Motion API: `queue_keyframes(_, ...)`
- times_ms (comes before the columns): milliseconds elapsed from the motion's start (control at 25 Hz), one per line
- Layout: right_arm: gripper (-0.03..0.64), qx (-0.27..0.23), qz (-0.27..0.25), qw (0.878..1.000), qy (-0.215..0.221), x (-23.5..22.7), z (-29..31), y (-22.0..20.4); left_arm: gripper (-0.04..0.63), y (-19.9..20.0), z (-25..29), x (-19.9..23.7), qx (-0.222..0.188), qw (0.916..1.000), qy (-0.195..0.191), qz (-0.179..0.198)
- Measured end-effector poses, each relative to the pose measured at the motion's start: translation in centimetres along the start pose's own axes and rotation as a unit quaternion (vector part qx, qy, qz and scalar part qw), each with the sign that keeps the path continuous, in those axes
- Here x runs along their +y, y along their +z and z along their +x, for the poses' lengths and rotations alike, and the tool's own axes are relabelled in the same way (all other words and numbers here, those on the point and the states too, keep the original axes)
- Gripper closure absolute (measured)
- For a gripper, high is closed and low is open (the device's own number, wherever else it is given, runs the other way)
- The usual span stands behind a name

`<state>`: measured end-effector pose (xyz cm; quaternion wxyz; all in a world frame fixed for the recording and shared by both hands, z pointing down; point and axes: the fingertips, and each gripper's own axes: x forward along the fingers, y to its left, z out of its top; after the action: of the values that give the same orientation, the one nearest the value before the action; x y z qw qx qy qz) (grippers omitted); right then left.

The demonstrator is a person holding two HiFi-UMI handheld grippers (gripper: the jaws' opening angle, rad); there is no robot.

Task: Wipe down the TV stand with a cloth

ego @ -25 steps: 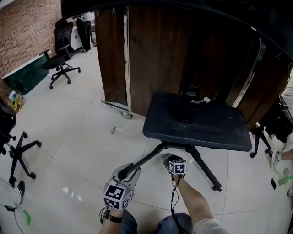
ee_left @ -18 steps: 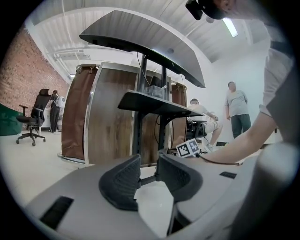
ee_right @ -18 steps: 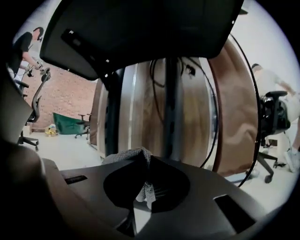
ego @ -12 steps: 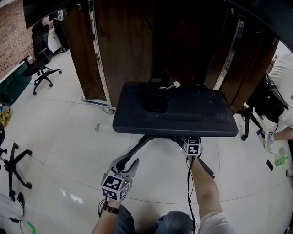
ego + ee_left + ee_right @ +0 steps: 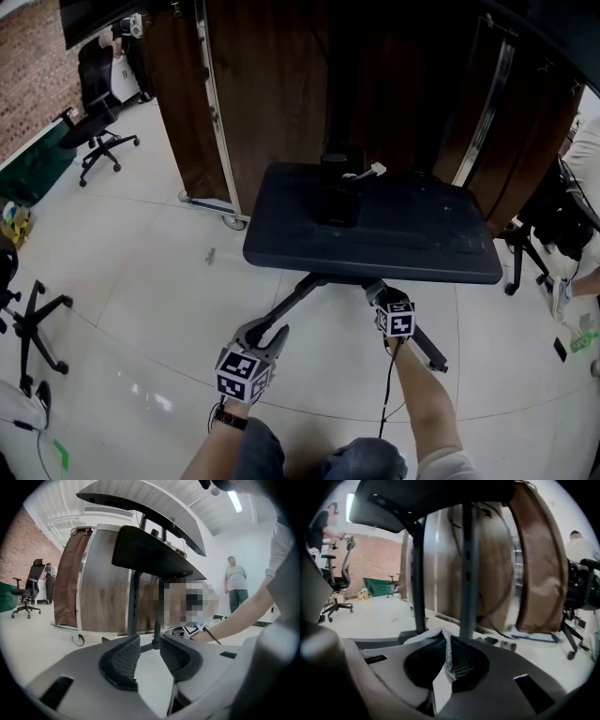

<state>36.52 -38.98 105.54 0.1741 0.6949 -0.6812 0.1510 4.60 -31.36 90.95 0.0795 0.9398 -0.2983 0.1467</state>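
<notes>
Right gripper (image 5: pixel 380 294) is clamped on the cloth (image 5: pixel 436 633); the white mesh is pinched between its jaws, with a fold sticking out at the top. In the head view it sits low, just under the near edge of the TV stand's dark shelf (image 5: pixel 375 239), next to the right leg (image 5: pixel 427 347). The right gripper view looks up along the stand's upright posts (image 5: pixel 466 573). Can't confirm the cloth touches any part of the stand.

Left gripper (image 5: pixel 265 335) is empty, jaws a narrow gap apart, hovering over the left leg (image 5: pixel 291 305), nearer the person.

Step looks like wiping the lower frame, around where the legs meet the posts. The next move calls for pressing the cloth flat on a post or leg and dragging along it. The grip should stay tight, since only a small bit of cloth is exposed.
</notes>
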Motion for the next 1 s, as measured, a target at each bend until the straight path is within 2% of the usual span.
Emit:
queue_keyframes(80,0.609,-0.026,-0.025,0.998,0.047,6.2,3.2,3.2,0.44,-1.0,-1.7,1.9,0.01,0.9996,0.026,-0.006)
queue_keyframes(160,0.609,-0.02,-0.045,0.995,0.081,11.8,6.8,3.7,0.44,-2.1,-3.8,3.9,0.014,0.9984,0.053,-0.014)
queue_keyframes(280,0.609,0.023,-0.073,0.988,0.138,20.4,10.8,0.6,0.44,-4.7,-7.2,6.8,0.026,0.995,0.091,-0.033)
queue_keyframes(360,0.609,0.043,-0.097,0.975,0.198,27.8,11.0,-2.4,0.44,-6.7,-9.6,8.5,0.042,0.9922,0.109,-0.043)
queue_keyframes(440,0.609,0.05,-0.121,0.953,0.272,36.3,9.2,-5.1,0.44,-8.1,-11.9,10.0,0.048,0.989,0.128,-0.058)
queue_keyframes(560,0.609,0.048,-0.147,0.905,0.396,48.3,3.3,-7.6,0.44,-9.0,-13.6,11.2,0.044,0.9866,0.14,-0.071)
queue_keyframes(640,0.609,0.04,-0.148,0.874,0.462,53.5,-1.4,-8.2,0.44,-9.1,-13.5,11.1,0.044,0.9874,0.134,-0.072)
queue_keyframes(680,0.609,0.032,-0.14,0.866,0.479,54.5,-2.9,-8.0,0.44,-9.0,-13.1,10.8,0.043,0.9881,0.129,-0.071)
queue_keyframes(720,0.609,0.021,-0.127,0.867,0.481,54.3,-3.6,-7.3,0.44,-8.8,-12.4,10.5,0.043,0.9889,0.123,-0.07)
queue_keyframes(760,0.609,0.009,-0.112,0.877,0.468,52.9,-3.4,-6.3,0.44,-8.5,-11.5,10.1,0.043,0.99,0.116,-0.068)
queue_keyframes(800,0.609,-0.004,-0.098,0.894,0.438,50.1,-2.3,-5.2,0.44,-8.1,-10.4,9.6,0.041,0.9914,0.106,-0.064)
queue_keyframes(840,0.609,-0.015,-0.083,0.915,0.394,46.0,-0.7,-4.0,0.44,-7.5,-9.1,8.8,0.038,0.9931,0.094,-0.059)
queue_keyframes(920,0.609,-0.034,-0.047,0.959,0.276,34.8,2.6,-2.1,0.44,-6.3,-6.4,6.7,0.029,0.9967,0.061,-0.045)
queue_keyframes(960,0.609,-0.037,-0.029,0.977,0.209,28.4,3.7,-1.5,0.44,-5.7,-5.0,5.4,0.026,0.9981,0.041,-0.037)
queue_keyframes(1000,0.609,-0.035,-0.01,0.989,0.142,21.8,4.2,-1.4,0.44,-5.2,-3.8,4.1,0.024,0.999,0.022,-0.029)
